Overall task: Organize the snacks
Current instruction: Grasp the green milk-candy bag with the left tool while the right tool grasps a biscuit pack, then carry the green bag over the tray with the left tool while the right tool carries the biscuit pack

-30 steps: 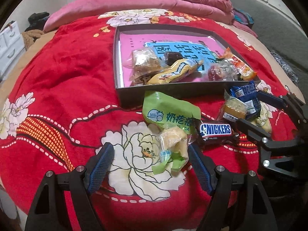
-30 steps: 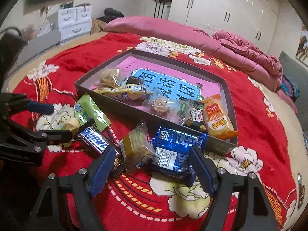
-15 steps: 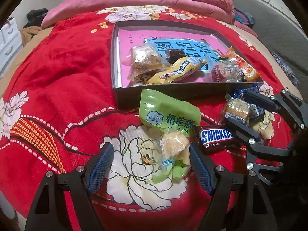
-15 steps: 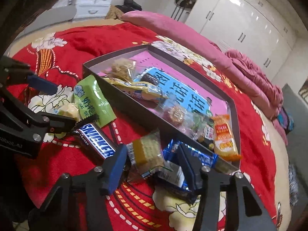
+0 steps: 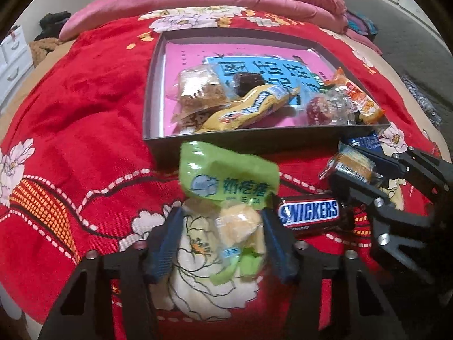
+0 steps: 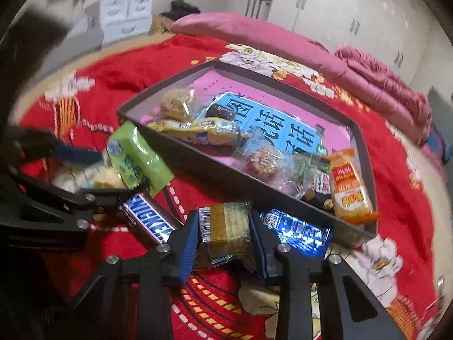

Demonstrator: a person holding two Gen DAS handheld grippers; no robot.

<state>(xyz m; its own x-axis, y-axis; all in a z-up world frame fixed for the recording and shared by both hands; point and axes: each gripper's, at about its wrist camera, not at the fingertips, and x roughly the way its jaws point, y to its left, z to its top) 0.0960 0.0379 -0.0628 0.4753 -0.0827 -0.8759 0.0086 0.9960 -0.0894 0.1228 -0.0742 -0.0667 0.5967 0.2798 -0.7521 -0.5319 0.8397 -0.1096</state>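
While wrapped snacks are lying in the dark tray (image 5: 153,90), the closing left tool (image 5: 220,243) is straddling a green-wrapped pastry (image 5: 237,226) and the closing right tool (image 6: 223,243) is squeezing a wrapped cake (image 6: 226,226).

Our left tool (image 5: 220,243) and right tool (image 6: 223,240) look alike: matte black angular frames with triangular cut-outs, round silver screws at the joints, and ribbed blue pads (image 5: 165,243) lining each finger's inner face.

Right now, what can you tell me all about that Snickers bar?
The Snickers bar is one sealed bar in a shiny brown wrapper, its name in blue letters on white. It lies flat on the red flowered blanket, outside the dark box, beside the green snack packet. Neither tool holds it; it lies between them.
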